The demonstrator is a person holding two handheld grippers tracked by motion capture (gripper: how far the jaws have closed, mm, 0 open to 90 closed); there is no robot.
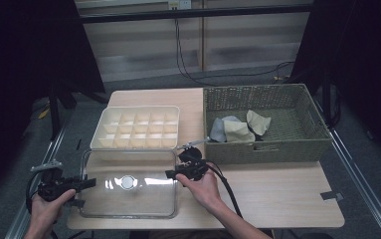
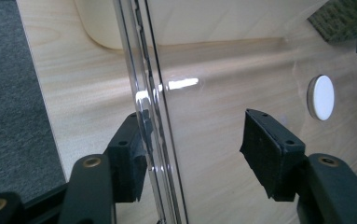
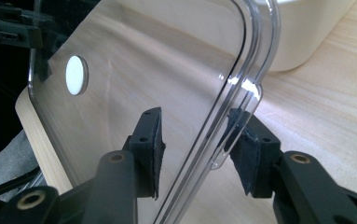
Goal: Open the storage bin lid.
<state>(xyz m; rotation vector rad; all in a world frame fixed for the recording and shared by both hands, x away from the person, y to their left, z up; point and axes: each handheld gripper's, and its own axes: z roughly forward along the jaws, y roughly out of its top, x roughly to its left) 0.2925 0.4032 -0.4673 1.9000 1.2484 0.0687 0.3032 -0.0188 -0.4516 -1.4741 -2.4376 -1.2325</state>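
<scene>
Lid (image 1: 128, 191) straddled at 9 & 3 o'clock edges by left gripper (image 2: 199, 149) & right gripper (image 3: 197, 149), fingers open, nothing clamped; both should be closed evenly before lift.

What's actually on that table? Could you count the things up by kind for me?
Clear lid: 1
Cream divided box: 1
Green woven basket: 1
Cloth pieces in the basket: 3
Hand-held grippers, left gripper and right gripper: 2
Total: 8
</scene>
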